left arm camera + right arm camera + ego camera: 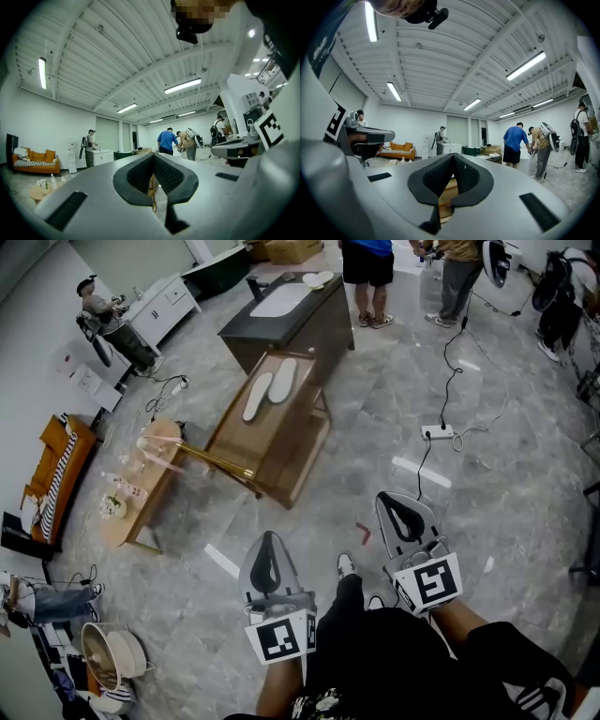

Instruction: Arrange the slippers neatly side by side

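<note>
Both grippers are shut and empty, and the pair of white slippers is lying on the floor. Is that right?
Not quite. The head view shows the white slippers lying on the brown table, not on the floor. The left gripper and the right gripper are indeed shut and empty.

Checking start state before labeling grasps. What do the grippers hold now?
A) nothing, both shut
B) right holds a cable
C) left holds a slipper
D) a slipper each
A: the left gripper and right gripper both have their jaws together with nothing between them; the slippers lie on the table ahead.
</note>
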`<state>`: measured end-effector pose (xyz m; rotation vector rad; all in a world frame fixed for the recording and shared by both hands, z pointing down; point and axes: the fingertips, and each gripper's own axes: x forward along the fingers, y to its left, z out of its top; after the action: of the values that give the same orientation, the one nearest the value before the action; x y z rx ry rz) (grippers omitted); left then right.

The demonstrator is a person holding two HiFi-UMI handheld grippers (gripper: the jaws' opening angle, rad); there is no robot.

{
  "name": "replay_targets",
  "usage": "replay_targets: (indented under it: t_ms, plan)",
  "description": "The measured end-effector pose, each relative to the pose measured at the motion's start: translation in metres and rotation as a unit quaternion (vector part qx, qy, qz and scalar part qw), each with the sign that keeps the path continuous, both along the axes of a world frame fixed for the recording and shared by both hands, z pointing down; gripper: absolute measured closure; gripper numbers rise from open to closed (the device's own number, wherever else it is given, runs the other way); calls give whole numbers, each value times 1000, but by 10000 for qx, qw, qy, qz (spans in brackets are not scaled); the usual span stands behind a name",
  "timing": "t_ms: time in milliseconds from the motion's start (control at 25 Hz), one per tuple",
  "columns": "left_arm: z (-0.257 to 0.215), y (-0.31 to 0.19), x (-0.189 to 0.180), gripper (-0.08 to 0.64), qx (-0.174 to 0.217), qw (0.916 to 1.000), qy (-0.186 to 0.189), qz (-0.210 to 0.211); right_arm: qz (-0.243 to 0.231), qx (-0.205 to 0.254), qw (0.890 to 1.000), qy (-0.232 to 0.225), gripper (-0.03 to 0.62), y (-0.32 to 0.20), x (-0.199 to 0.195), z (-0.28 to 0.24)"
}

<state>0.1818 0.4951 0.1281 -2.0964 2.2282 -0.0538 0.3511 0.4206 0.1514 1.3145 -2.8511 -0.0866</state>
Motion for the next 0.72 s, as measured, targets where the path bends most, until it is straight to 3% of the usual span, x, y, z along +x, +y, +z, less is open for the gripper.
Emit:
replay_targets:
  t_ms: [400,720]
  plan:
    - [-5,-52,-1,560,79,9996,38,283,56,-9,9998,183,595,-40,-8,-1]
    - [-4,-82,-28,560,70,9997,6,230,11,56,9998,211,595,-74,-36,-4]
